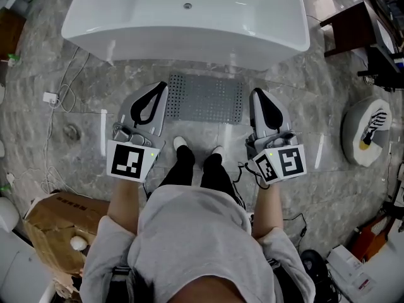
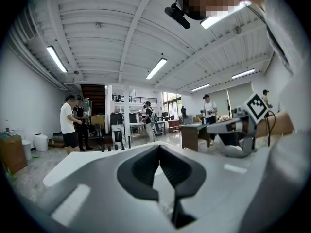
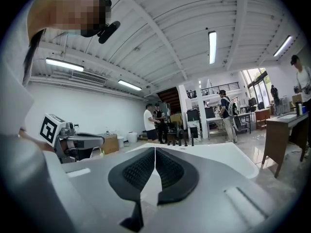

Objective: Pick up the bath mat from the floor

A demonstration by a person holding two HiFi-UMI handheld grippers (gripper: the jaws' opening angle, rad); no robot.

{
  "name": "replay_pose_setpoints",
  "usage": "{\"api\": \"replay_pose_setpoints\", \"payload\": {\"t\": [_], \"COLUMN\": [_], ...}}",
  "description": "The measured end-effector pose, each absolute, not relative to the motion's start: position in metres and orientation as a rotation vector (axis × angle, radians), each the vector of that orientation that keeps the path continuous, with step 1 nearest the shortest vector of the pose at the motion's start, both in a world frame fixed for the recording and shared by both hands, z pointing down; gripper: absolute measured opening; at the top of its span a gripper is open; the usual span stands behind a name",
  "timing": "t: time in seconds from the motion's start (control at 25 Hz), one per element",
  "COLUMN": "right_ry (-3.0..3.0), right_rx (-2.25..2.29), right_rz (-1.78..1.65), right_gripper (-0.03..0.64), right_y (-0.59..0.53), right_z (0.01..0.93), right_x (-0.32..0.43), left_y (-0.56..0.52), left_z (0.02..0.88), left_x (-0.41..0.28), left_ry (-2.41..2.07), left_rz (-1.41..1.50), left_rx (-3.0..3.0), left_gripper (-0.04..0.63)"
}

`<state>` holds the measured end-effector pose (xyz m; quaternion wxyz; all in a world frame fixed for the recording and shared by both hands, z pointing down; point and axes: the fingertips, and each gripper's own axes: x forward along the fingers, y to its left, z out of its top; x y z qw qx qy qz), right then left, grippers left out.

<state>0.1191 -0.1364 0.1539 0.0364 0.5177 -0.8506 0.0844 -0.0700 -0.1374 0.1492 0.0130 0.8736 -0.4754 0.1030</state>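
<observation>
The grey perforated bath mat [image 1: 205, 98] lies flat on the marble floor, just in front of the white bathtub [image 1: 189, 24]. My left gripper [image 1: 161, 88] is held above the mat's left end with its jaws shut and nothing between them. My right gripper [image 1: 257, 95] hovers by the mat's right end, also shut and empty. The left gripper view shows my left gripper [image 2: 159, 147] with its pads meeting, aimed level across the room; the mat is out of that view. The right gripper view shows my right gripper [image 3: 155, 150] the same way.
The person's feet [image 1: 197, 149] stand right behind the mat. A cardboard box [image 1: 57, 223] sits at the lower left, and cables [image 1: 60, 96] trail along the left floor. A round white object [image 1: 366, 131] and dark furniture [image 1: 353, 27] are on the right. Several people [image 2: 70, 123] stand far off.
</observation>
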Motion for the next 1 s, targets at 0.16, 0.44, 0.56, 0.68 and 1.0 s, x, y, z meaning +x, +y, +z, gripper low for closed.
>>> {"api": "replay_pose_setpoints", "payload": {"t": [0.16,0.44,0.56,0.68,1.0], "right_ry": [-2.603,-2.603,-2.599,-2.595,-2.551], "right_rx": [1.563,1.498,1.474,1.459,1.473], "right_rz": [0.282,0.322,0.339,0.359,0.401], "right_gripper": [0.008,0.009,0.009,0.01,0.011], "right_y": [-0.143,-0.154,-0.157,-0.159,-0.16], "right_z": [0.166,0.199,0.219,0.243,0.325], "right_x": [0.126,0.142,0.15,0.158,0.176], "left_y": [-0.145,-0.148,-0.149,-0.152,-0.152], "left_z": [0.159,0.189,0.207,0.229,0.311], "left_x": [-0.062,-0.041,-0.029,-0.02,-0.005], "left_ry": [-1.481,-1.494,-1.49,-1.486,-1.441], "left_rz": [0.332,0.364,0.376,0.393,0.441], "left_rx": [2.706,2.665,2.642,2.628,2.611], "left_gripper": [0.0,0.0,0.0,0.0,0.0]}}
